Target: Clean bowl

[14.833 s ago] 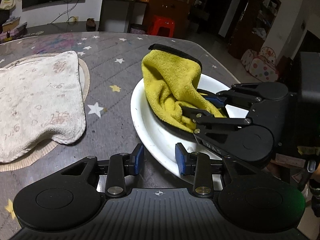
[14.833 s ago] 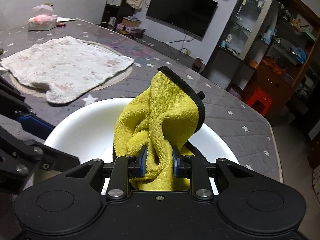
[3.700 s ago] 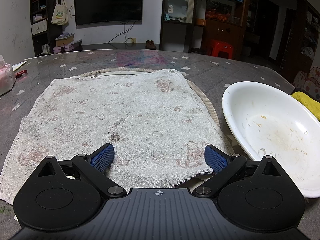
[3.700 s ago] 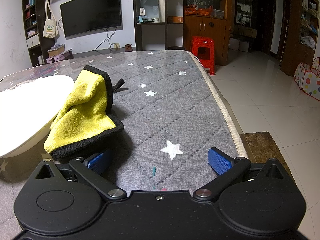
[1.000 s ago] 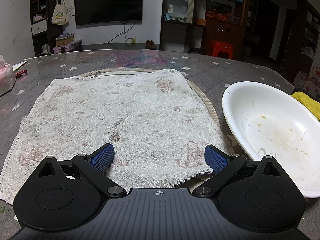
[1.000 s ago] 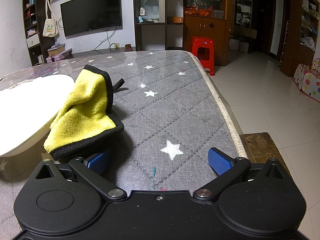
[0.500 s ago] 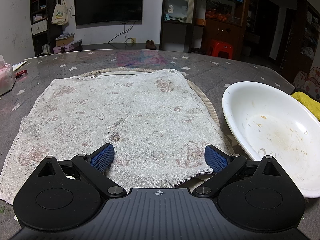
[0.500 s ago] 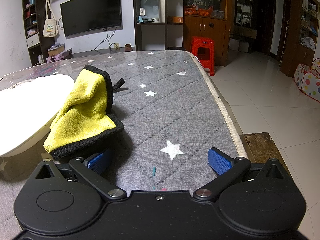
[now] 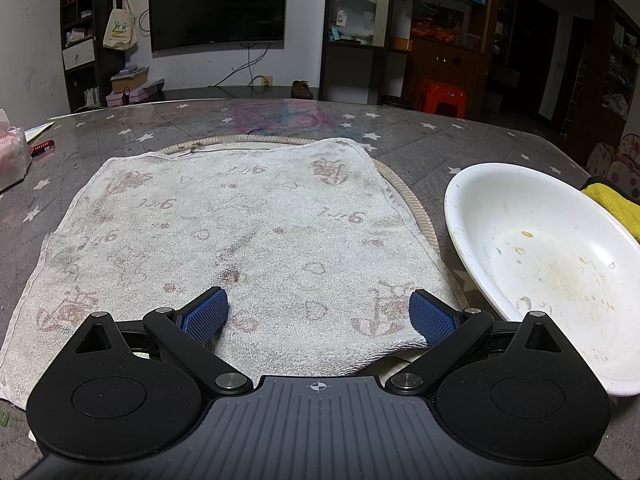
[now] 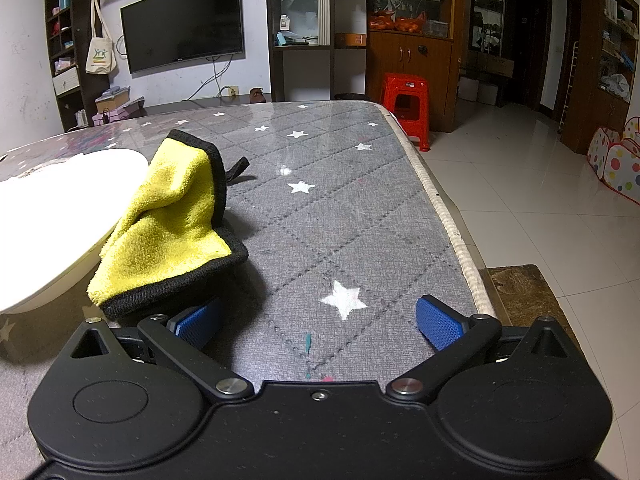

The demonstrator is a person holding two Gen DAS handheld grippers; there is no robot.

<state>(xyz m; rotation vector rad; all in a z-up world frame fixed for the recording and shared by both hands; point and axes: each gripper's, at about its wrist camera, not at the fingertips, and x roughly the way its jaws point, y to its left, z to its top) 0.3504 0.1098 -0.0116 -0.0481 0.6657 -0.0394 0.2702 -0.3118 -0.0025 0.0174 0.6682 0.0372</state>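
Bowl (image 9: 532,248) on counter (image 10: 360,216), residue inside; cloth (image 10: 172,224) leans on its rim. Left gripper (image 9: 318,312) and right gripper (image 10: 318,322) both spread, empty. Risk: grabbing cloth may nudge bowl, smearing residue.

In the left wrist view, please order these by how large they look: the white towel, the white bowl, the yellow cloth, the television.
1. White towel
2. White bowl
3. Television, far away, so apparent size only
4. Yellow cloth, mostly cut off by the frame edge
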